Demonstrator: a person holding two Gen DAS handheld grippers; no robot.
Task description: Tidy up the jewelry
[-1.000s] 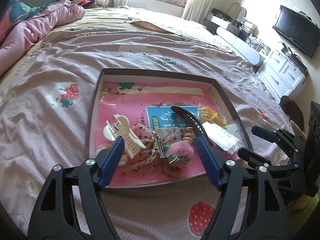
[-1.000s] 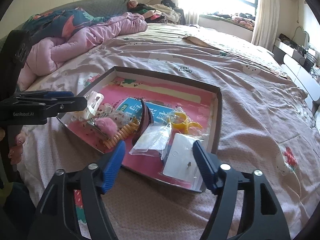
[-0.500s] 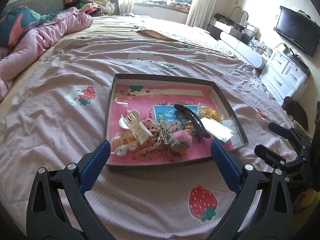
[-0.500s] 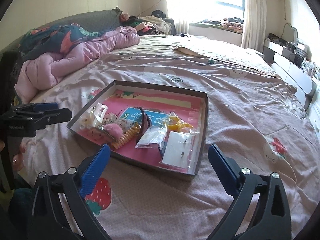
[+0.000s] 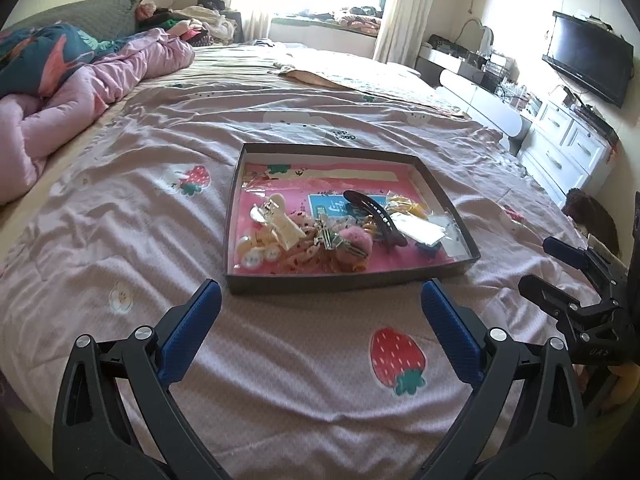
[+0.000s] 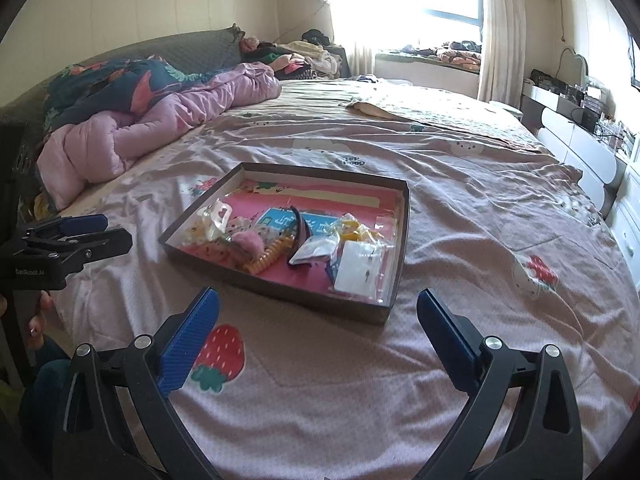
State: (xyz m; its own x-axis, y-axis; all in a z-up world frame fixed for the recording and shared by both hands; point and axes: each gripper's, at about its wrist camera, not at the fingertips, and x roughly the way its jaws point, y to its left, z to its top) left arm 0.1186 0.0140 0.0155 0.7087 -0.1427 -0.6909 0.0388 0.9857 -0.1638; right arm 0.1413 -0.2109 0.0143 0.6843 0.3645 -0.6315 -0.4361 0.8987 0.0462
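A shallow dark box tray with a pink lining lies on the bed. It holds a cream claw clip, a pink pompom, a dark curved hair clip, yellow rings, an orange coil tie and small clear bags with cards. My left gripper is open and empty, held back from the tray's near edge. My right gripper is open and empty, also short of the tray. Each gripper shows at the side of the other's view.
The bed has a mauve sheet with strawberry prints. A pink quilt is bunched at the far left. White drawers and a wall TV stand on the right. A window is behind the bed.
Both grippers have drawn back and up from the tray, and their jaws have opened wider. The tray's contents have not moved.
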